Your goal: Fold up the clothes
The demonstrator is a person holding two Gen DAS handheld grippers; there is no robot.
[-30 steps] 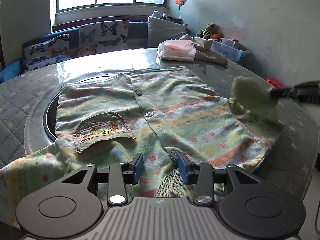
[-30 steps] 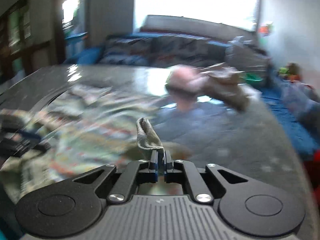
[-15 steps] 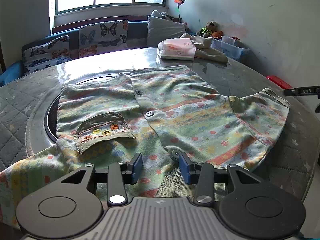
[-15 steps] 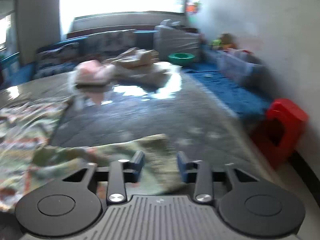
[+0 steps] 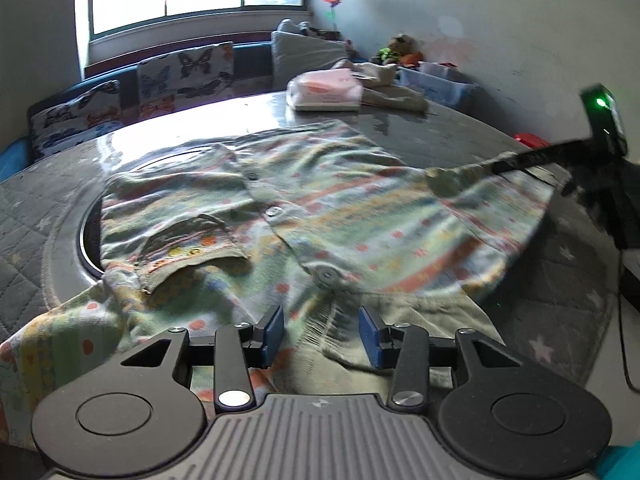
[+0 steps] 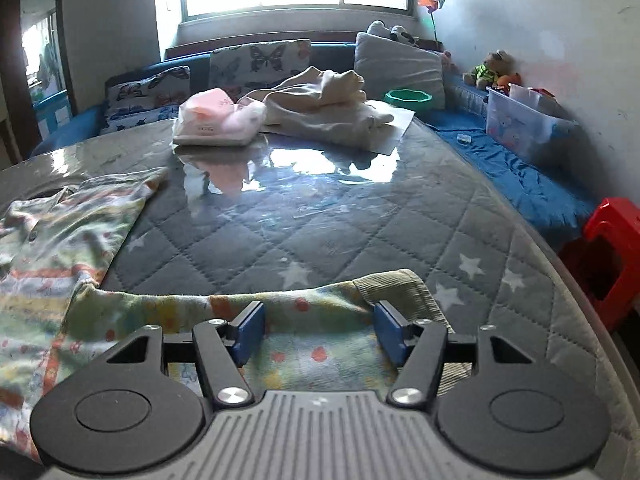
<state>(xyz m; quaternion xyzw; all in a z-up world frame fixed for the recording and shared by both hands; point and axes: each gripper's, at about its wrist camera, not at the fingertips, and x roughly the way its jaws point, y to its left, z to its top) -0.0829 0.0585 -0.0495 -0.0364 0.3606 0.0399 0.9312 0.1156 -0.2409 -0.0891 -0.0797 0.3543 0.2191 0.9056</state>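
A small striped, dotted button shirt [image 5: 320, 216] with a chest pocket [image 5: 188, 248] lies spread on the round quilted table [image 5: 24, 232]. My left gripper [image 5: 320, 332] is open, its jaws over the shirt's ribbed collar at the near edge. My right gripper [image 6: 318, 330] is open, its blue pads either side of the shirt's sleeve [image 6: 312, 312], which lies flat with its ribbed cuff [image 6: 400, 284] by the right pad. The right gripper also shows in the left wrist view [image 5: 520, 162] at the sleeve.
A folded pink garment [image 6: 216, 118] and a beige heap of clothes [image 6: 328, 100] lie at the table's far side. A red stool [image 6: 608, 256] stands to the right below the table edge. A sofa with butterfly cushions [image 6: 260, 56] is behind.
My right gripper held the sleeve cuff up a second ago, then let go and opened. The sleeve now lies flat on the table. My left gripper stays open over the collar.
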